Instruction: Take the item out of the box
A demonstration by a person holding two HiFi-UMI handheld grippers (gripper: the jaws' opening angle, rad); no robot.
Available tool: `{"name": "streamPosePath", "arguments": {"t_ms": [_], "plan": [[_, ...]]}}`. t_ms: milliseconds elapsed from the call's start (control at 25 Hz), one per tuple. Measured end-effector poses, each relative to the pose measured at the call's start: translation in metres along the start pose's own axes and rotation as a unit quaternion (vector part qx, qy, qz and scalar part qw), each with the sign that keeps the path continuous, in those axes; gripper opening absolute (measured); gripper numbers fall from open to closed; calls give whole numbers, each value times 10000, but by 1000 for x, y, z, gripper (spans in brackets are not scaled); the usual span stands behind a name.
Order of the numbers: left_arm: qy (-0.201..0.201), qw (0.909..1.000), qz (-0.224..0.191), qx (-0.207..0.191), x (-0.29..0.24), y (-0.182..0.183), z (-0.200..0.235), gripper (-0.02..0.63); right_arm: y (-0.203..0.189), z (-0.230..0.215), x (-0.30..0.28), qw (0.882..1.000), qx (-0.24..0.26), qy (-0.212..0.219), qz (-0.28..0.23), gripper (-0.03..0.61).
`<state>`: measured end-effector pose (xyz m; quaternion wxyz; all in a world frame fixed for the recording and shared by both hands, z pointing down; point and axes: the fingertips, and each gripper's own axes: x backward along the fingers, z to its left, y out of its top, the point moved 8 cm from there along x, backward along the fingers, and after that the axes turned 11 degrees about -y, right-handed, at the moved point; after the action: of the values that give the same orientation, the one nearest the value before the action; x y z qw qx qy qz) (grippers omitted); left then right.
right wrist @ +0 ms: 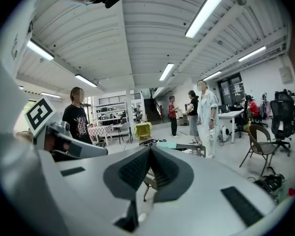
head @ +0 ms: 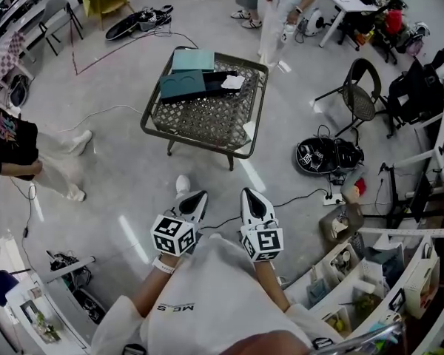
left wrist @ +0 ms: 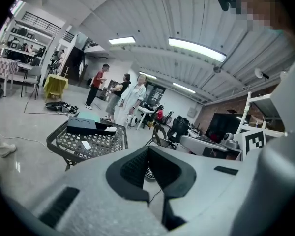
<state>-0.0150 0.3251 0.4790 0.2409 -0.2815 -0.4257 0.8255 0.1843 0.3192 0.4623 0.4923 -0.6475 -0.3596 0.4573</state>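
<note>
Both closed, empty, left gripper point(head: 199, 194), right gripper point(head: 250, 192), box point(head: 183, 86) well ahead on table point(head: 207, 118).

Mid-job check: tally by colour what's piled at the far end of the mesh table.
Light teal flat piece: 1
Dark teal box: 1
Black piece: 1
White item: 1
Total: 4
</note>
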Motion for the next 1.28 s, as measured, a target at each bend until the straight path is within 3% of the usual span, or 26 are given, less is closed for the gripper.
{"name": "streamPosePath", "arguments": {"t_ms": [400, 800, 960, 1280], "plan": [[-190, 9998, -47, 100, -37, 97, 129, 26, 47, 22, -152, 9995, 223, -86, 212, 15], [-432, 9988, 236, 65, -61, 188, 259, 26, 92, 49, -302, 9984, 245, -432, 281, 15], [-440, 9985, 315, -80, -86, 208, 288, 25, 95, 37, -342, 9978, 252, -533, 302, 15], [-325, 9988, 338, 111, -139, 223, 298, 26, 86, -5, -397, 9975, 227, -312, 589, 15]]}}
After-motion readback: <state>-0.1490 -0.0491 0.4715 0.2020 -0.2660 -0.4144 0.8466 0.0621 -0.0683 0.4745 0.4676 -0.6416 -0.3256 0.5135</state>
